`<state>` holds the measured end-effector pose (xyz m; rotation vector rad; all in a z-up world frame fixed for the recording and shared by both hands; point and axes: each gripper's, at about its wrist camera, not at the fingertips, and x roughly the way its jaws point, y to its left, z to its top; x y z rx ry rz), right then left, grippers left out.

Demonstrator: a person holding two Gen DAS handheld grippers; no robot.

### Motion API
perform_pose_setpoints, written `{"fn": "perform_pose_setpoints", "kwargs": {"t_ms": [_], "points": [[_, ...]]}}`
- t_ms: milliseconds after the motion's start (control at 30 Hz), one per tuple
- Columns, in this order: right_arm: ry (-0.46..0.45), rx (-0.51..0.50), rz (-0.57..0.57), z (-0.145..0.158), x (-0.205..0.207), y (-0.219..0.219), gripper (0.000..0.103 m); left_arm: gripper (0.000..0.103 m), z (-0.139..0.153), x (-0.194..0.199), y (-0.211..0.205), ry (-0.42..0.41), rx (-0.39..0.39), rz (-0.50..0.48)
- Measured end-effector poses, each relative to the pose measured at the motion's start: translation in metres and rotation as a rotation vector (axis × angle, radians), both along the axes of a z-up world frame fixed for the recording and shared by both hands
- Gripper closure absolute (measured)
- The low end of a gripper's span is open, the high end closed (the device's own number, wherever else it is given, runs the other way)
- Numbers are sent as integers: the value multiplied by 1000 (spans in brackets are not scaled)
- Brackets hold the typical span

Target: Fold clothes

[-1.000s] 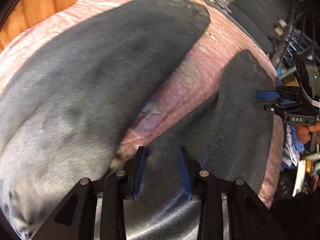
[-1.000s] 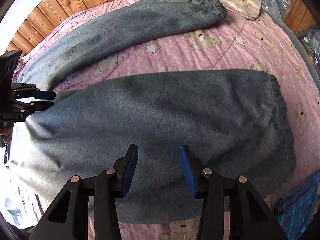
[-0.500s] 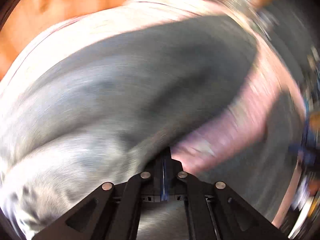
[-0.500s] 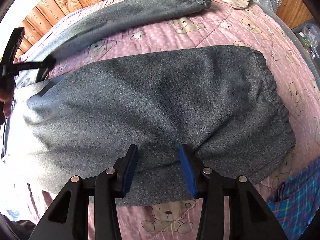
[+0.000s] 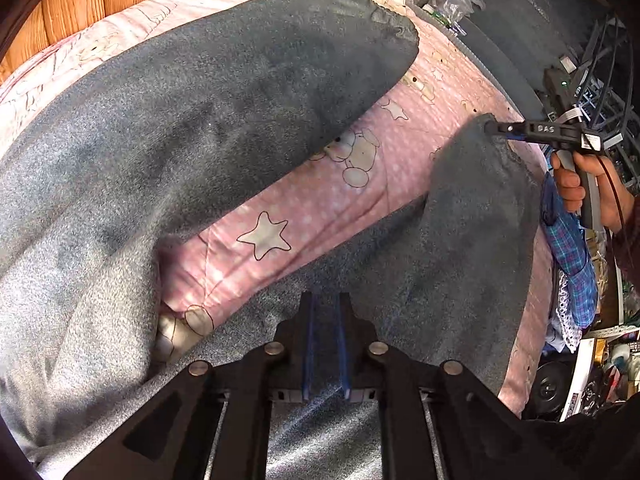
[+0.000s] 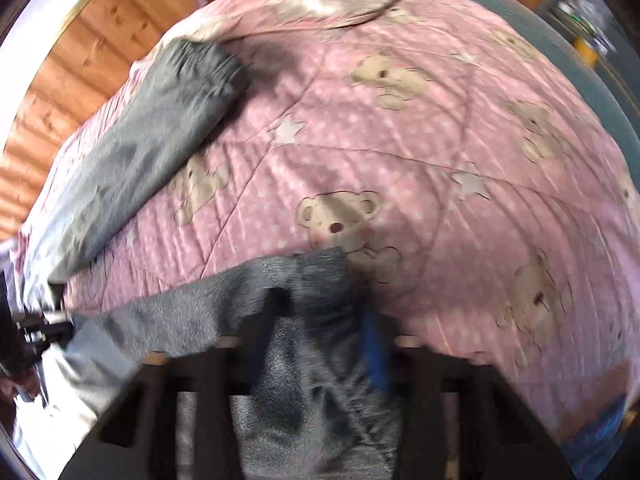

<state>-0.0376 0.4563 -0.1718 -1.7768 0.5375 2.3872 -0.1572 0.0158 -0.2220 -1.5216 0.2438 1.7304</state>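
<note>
Left wrist view: the left gripper [image 5: 325, 344] pinches the grey fleece trousers [image 5: 168, 136] near the crotch; two legs spread over the pink bear-print quilt [image 5: 280, 216] on the bed. The right gripper [image 5: 505, 130] clamps one cuff; plaid cloth [image 5: 568, 248] hangs off the bed's edge.

Right wrist view: blurred; fleece fills the right gripper [image 6: 320, 344].

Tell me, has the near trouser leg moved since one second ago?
Yes. The near trouser leg has lifted off the pink quilt, its cuff pinched in the right hand-held gripper.
</note>
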Motion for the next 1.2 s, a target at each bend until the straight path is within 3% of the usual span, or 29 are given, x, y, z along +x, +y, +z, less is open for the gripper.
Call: {"fn": "perform_pose_setpoints", "kwargs": {"t_ms": [67,133,267,400,467,600,700,833,900,967,1000,1067,1133,1200], "points": [[37,58,-10,12,-3,0,95,91,-4,0,-7,33,-52,41],[65,97,-42,19,-5,2,96,92,-4,-3,-15,36,-37,92],[36,163,-43,-1,-17,-3,96,98,-1,1,-13,92,-90,124],[37,190,-47,-2,-12,7,75,99,3,7,-12,153,-147,172],[97,206,-88,29,16,13,66,98,13,10,-23,167,-148,233],[210,167,-85,76,66,4,60,98,33,36,-89,103,-8,396],[179,79,75,64,87,-31,61,98,36,70,-167,63,-6,569],[9,62,209,6,109,-58,61,98,21,134,-280,4,-74,831],[-77,102,217,-14,128,-56,64,98,10,171,-338,-25,-128,957],[-151,127,197,-18,135,-47,65,98,-10,208,-381,-83,-231,1069],[-179,156,198,-18,136,-45,66,98,-9,227,-397,-68,-172,1117],[-214,212,211,-16,133,-43,66,98,-8,249,-412,-93,-168,1164],[-146,215,222,4,119,-52,66,97,3,257,-413,-88,-193,1156],[-67,207,236,25,103,-65,66,97,31,253,-413,-2,-151,1137]]}}
